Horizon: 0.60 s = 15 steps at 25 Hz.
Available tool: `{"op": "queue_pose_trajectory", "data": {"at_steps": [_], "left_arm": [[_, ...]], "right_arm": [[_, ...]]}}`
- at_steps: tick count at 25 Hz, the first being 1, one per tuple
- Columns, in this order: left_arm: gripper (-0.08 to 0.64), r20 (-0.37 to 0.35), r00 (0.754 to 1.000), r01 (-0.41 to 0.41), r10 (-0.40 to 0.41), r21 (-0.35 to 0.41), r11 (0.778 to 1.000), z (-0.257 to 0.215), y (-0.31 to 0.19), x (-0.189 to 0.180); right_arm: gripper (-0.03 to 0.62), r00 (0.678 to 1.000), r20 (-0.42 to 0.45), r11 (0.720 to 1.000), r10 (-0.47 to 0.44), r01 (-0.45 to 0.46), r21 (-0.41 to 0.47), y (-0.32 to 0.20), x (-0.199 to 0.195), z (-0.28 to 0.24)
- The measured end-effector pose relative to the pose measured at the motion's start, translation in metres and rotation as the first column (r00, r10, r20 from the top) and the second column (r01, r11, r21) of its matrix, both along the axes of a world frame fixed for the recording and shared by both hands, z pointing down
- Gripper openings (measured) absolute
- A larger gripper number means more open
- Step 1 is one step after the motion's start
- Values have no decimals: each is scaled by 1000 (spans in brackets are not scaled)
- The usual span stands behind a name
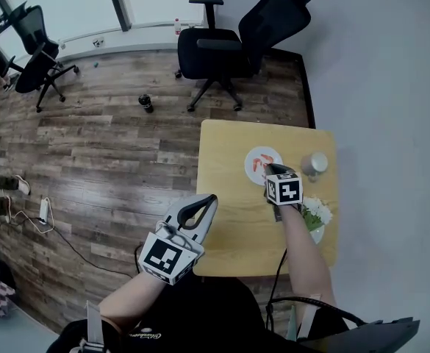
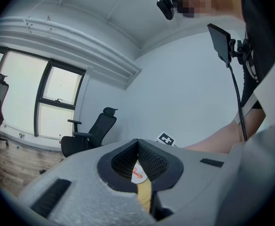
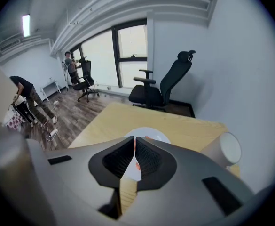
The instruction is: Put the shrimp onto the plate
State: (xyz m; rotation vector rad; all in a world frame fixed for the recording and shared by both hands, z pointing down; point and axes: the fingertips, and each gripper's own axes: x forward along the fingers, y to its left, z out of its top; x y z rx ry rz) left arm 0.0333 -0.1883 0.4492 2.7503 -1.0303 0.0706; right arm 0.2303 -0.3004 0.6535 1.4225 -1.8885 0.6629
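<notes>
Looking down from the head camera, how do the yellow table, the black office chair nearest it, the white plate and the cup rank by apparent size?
Largest to smallest:
1. the yellow table
2. the black office chair, close behind; it stands farther from the camera, so this ranking is unsure
3. the white plate
4. the cup, somewhat smaller than the plate

Free tabletop [image 1: 226, 219] spans the gap between the left gripper [image 1: 212, 198] jaws and the right gripper [image 1: 270, 170] jaws. Obstacles: plate [image 1: 268, 153] just ahead of the right jaws, cup [image 1: 316, 163] to their right, flower bunch [image 1: 317, 213] behind them.
</notes>
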Motion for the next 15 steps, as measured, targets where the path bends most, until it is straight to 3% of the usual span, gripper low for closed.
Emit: {"op": "queue_pose_trajectory", "data": {"at_steps": [3,6,15], "left_arm": [[3,-6,1000,-21,21,16,1000,-9,2,3],[3,-23,999,-44,45,24,999,-22,10,10],[2,-35,995,-90,94,103,991,-48,35,16]], "right_arm": [[8,999,52,991,-15,7,136,7,-15,-55],[3,994,102,964,-34,6,267,25,-25,-114],[3,983,168,803,-79,-37,595,107,-40,-267]]}}
